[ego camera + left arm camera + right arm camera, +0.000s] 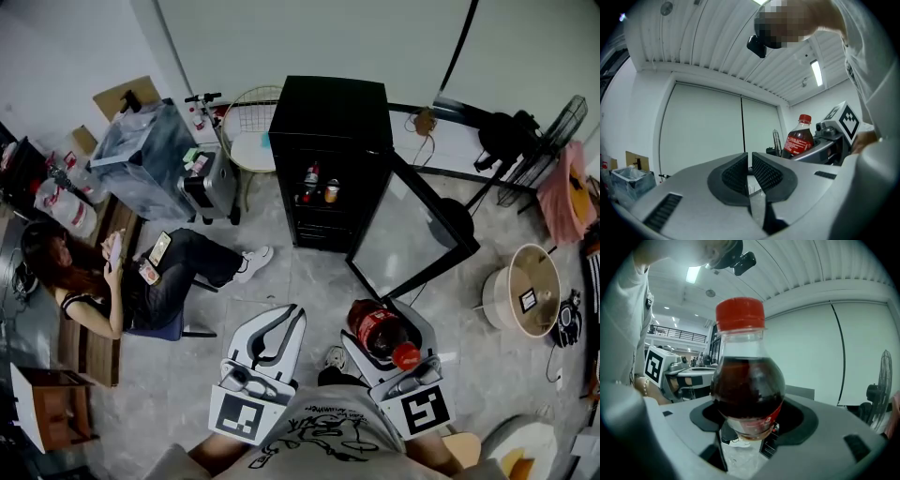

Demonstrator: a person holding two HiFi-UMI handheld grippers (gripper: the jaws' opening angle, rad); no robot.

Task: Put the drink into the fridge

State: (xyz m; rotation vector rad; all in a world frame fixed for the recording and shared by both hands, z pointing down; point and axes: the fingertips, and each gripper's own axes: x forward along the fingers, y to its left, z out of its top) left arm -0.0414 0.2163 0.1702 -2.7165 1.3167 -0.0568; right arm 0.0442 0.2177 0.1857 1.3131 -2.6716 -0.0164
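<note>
Far left edge: one person [112, 281] sits on a low seat, legs stretched right, one white shoe [255, 262] reaching onto the grey tiled floor [300, 281]. Behind them stands a plastic-wrapped box [145, 155], then a white wire-backed chair [248, 127] against the wall. Centre: black fridge [328, 122], upright against the back wall, interior exposed. Its glass door [412, 234] is swung out to the right, and in the head view its near corner shows just ahead of the drink. The strip of floor between shoe and door, straight in front of the fridge, is bare. Right of the door: a round white tub [525, 291] on the floor, pink cloth [567, 192] and a floor fan [562, 122] at the right edge, well apart from the fridge. Foreground, left: the left gripper [749, 176] has its jaws drawn in to a thin slit, nothing between them. Right: the right gripper [745, 437] is clamped on the lower body of the drink bottle [747, 390], which stands upright, dark liquid, red cap, red label, short of the fridge and outside it. The two grippers are side by side, apart, both aimed toward the fridge. Count: grippers, two; drink bottle in hand, one; containers [319, 186] already on the fridge's upper shelf, two, side by side, type not legible; fridge, one; door, one; seated person, one; fan, one.
</note>
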